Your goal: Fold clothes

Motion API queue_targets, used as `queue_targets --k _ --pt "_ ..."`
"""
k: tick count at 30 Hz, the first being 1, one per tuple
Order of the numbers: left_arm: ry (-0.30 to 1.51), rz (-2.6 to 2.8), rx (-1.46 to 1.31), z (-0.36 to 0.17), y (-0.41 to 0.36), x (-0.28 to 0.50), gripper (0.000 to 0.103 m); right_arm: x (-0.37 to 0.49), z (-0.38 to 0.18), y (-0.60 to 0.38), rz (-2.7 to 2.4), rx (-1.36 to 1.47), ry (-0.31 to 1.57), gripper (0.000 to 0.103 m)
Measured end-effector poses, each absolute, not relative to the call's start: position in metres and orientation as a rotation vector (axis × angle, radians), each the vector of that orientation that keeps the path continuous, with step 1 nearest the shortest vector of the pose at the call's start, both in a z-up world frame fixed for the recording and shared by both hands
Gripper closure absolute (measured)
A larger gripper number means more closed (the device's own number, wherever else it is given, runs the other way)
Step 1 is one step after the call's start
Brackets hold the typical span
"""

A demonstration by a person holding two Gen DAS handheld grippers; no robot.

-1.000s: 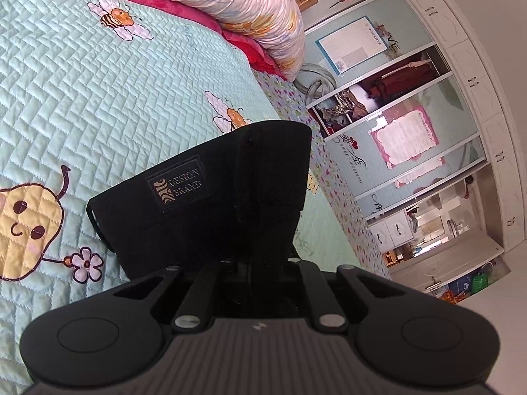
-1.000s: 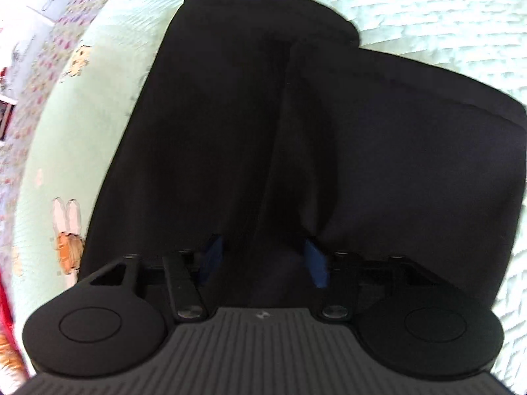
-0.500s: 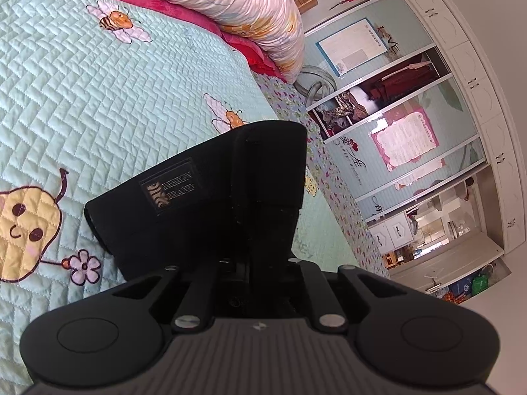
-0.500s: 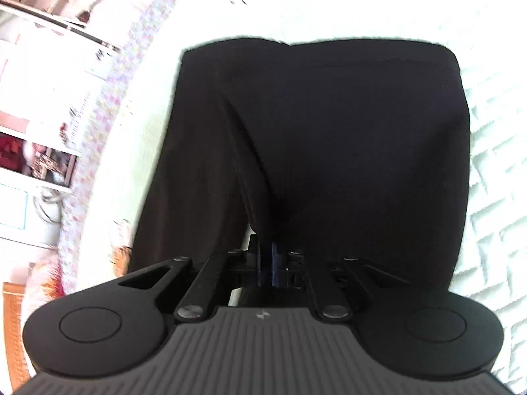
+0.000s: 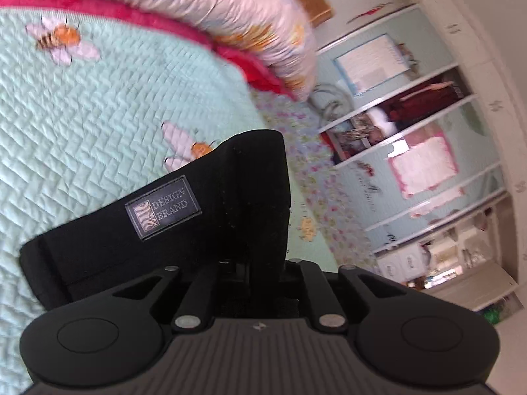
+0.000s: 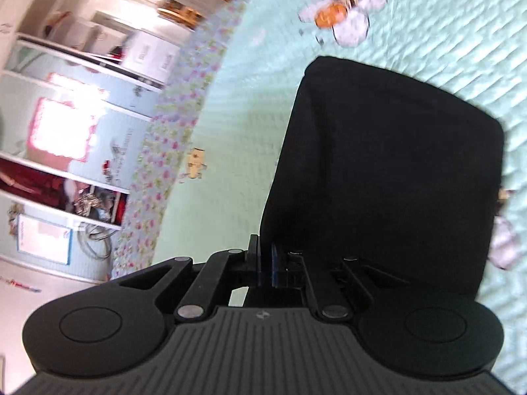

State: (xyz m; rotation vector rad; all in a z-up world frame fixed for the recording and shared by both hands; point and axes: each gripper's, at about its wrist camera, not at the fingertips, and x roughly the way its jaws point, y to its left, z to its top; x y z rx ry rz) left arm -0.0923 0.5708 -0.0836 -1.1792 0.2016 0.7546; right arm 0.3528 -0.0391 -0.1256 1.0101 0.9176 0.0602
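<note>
The left tool (image 5: 252, 263) pinches an edge of the black garment (image 5: 210, 217), its jaws opening slightly. The right tool (image 6: 265, 263), nearly closed, grips another edge. The garment hangs folded over the bed (image 5: 82, 125).

**Black on mint, with bees**

The folded garment (image 5: 210, 230) is plain black, carrying a grey patch (image 5: 163, 212) lettered "DESIGN BRAND". The bed's quilt (image 5: 82, 125) is pale mint, stitched in herringbone, with orange-and-white bees (image 5: 59, 41). Its edge border (image 6: 164, 151) is floral pink and green. The pillow (image 5: 237, 6) is white with orange flowers, over a magenta blanket (image 5: 98, 3).
</note>
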Motion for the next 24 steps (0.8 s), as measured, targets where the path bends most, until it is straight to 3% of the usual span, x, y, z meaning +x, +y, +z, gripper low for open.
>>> queue_targets --k 4,11,15,19,24 --pt "0.381 0.814 -1.186 -0.136 0.602 -0.049 0.083 0.380 -0.158 -0.026 0.060 0.985 0.980 0.091" --pt "0.373 0.750 -1.166 -0.152 0.612 -0.050 0.082 0.392 -0.183 -0.027 0.147 0.931 0.962 0.091" --pt "0.385 0.734 -1.189 -0.145 0.617 -0.047 0.077 0.403 -0.181 -0.029 0.151 0.981 0.950 0.064" --pt "0.404 0.705 -1.111 -0.129 0.615 -0.054 0.070 0.389 -0.154 -0.044 0.272 0.907 0.807 0.064" --pt "0.401 0.690 -1.012 -0.113 0.604 -0.076 0.065 0.339 -0.153 -0.014 0.507 0.697 0.929 0.063"
